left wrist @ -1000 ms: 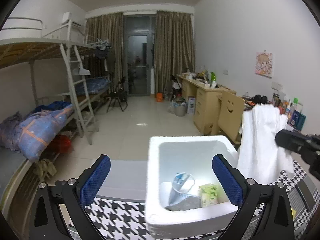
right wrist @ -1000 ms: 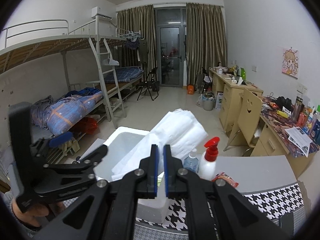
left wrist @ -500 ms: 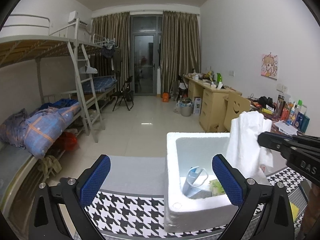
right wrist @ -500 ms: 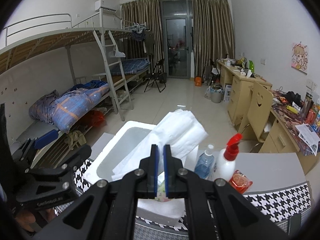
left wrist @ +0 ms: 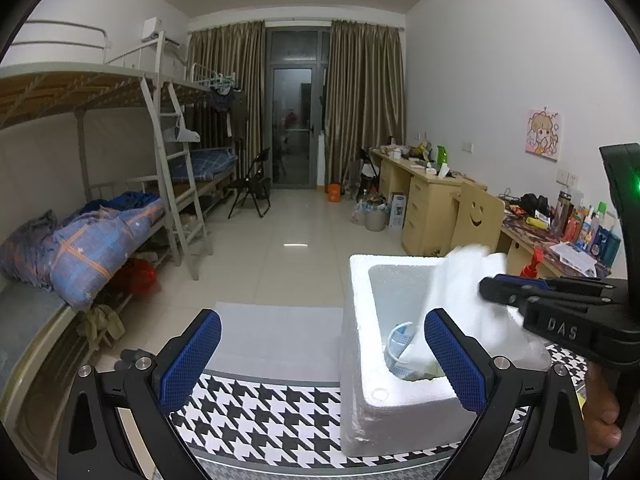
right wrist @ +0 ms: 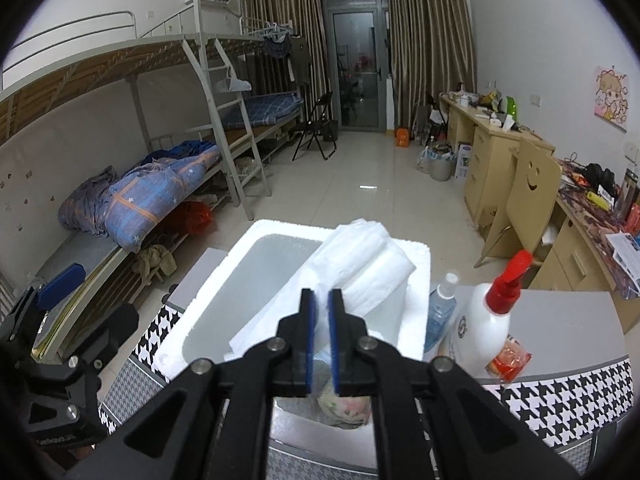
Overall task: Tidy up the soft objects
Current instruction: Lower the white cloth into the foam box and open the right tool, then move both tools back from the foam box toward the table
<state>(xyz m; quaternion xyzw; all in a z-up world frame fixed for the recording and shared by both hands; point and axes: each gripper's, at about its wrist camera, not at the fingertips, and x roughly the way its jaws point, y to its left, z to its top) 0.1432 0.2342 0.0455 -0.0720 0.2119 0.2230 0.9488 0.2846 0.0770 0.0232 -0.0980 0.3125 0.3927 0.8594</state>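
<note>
A white foam box stands on the houndstooth cloth; it also shows in the right wrist view. My right gripper is shut on a folded white towel and holds it over the box opening, part way down into it; the towel is blurred in the left wrist view. A blue face mask lies inside the box. My left gripper is open and empty, just left of and in front of the box.
A white pump bottle with a red head, a small clear spray bottle and a red packet stand right of the box. A grey board lies left of it. Bunk beds are left, desks right.
The right gripper has carried the towel leftward and down over the box opening. The left gripper has shifted left, so the box now sits further right in its view.
</note>
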